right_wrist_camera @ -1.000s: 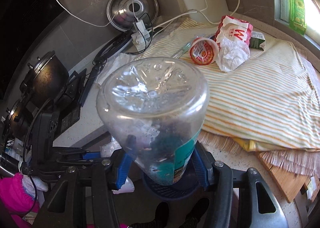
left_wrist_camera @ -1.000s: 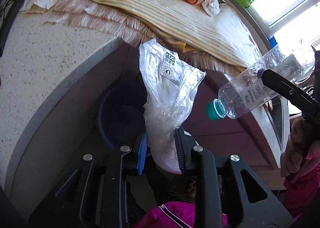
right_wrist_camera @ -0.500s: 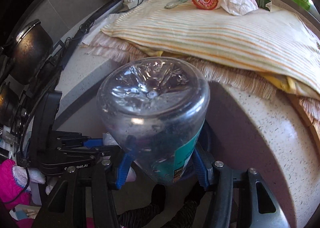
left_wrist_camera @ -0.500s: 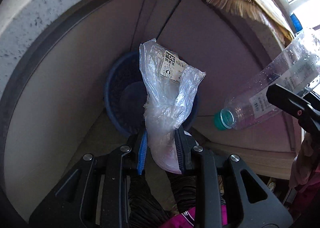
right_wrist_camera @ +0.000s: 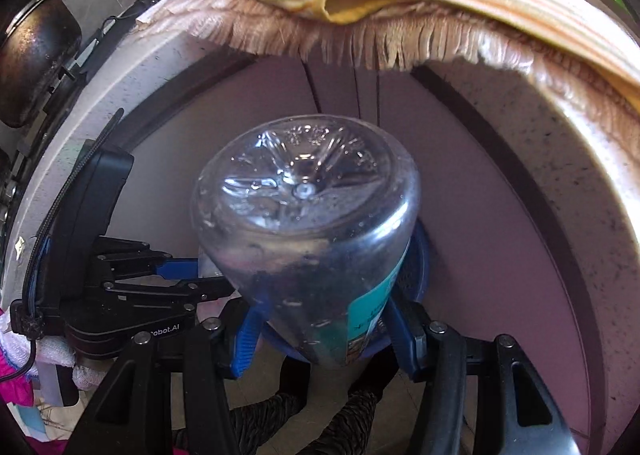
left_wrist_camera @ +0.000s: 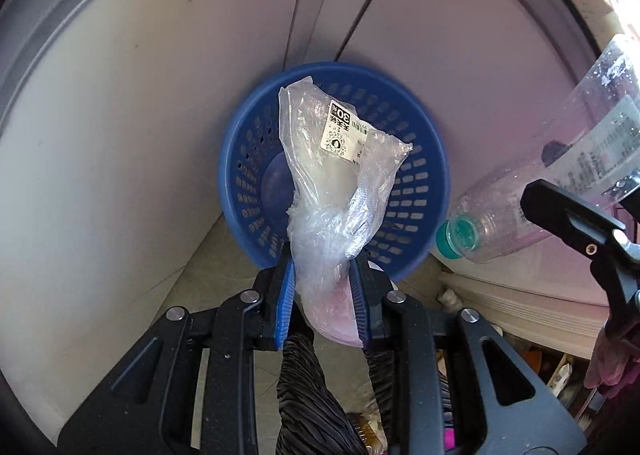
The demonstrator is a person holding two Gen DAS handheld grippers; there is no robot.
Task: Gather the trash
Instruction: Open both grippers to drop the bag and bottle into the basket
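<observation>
Hovering over the blue basket (left_wrist_camera: 244, 159), your left gripper (left_wrist_camera: 323, 295) pinches a plastic bag (left_wrist_camera: 336, 191) dead-centre above it, while your right gripper (right_wrist_camera: 320, 331) clamps a plastic bottle (right_wrist_camera: 308, 223) off the rim's right side.

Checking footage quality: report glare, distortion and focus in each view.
Left wrist view: window glare bleaches the upper right corner, fisheye bends the cabinet doors, plastic bag and blue basket sharp. Right wrist view: bottle fills the centre, highlights on its base; countertop edge curved.

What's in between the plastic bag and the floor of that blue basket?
Nothing. In the left wrist view the plastic bag, clamped in the left gripper, hangs over the blue basket, whose visible floor is bare.
</observation>
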